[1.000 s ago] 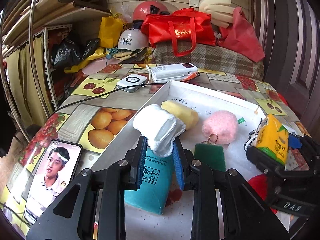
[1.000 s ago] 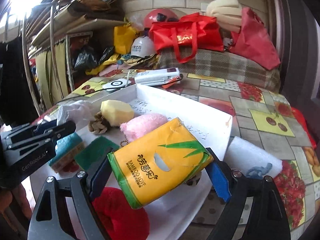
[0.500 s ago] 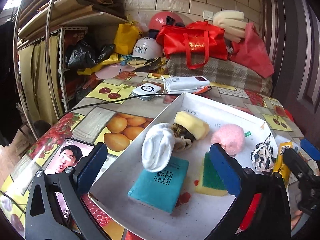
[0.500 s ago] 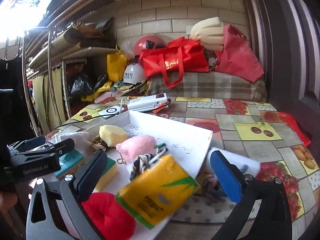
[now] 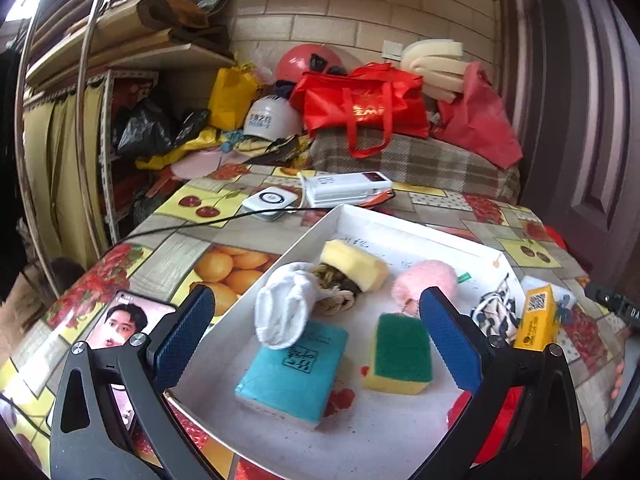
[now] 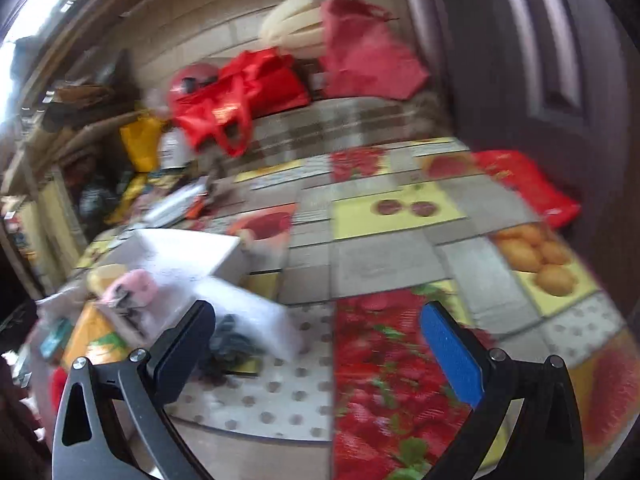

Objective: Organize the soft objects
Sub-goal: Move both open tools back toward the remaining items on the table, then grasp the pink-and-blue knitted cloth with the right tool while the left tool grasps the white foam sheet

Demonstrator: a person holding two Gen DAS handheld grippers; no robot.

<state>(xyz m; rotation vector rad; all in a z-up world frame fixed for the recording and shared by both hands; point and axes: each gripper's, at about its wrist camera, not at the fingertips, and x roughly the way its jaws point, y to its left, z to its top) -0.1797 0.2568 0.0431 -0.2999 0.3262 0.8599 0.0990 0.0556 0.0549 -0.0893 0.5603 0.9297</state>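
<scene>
left gripper (image 5: pixel 318 338) jaws wide apart, empty, above white tray (image 5: pixel 404 229). tray holds white sock (image 5: pixel 282 312) resting on teal pack (image 5: pixel 294 370), plus green sponge (image 5: pixel 402 350), yellow sponge (image 5: pixel 354 265), pink puff (image 5: pixel 426 285). right gripper (image 6: pixel 318 340) spread, empty, over tablecloth (image 6: pixel 384 264); view blurred.

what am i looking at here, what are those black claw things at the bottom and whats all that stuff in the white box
The claws are two handheld grippers, one in each of a person's hands; no robot arm. Each picture comes from a fisheye camera looking along one gripper's fingers. The left gripper is open and empty above a shallow white cardboard tray on a fruit-patterned tablecloth. In the tray lie a rolled white sock, a teal tissue pack, a green-and-yellow scouring sponge, a yellow foam block and a pink fluffy pompom. The right gripper, blurred, is open and empty over the tablecloth.
</scene>
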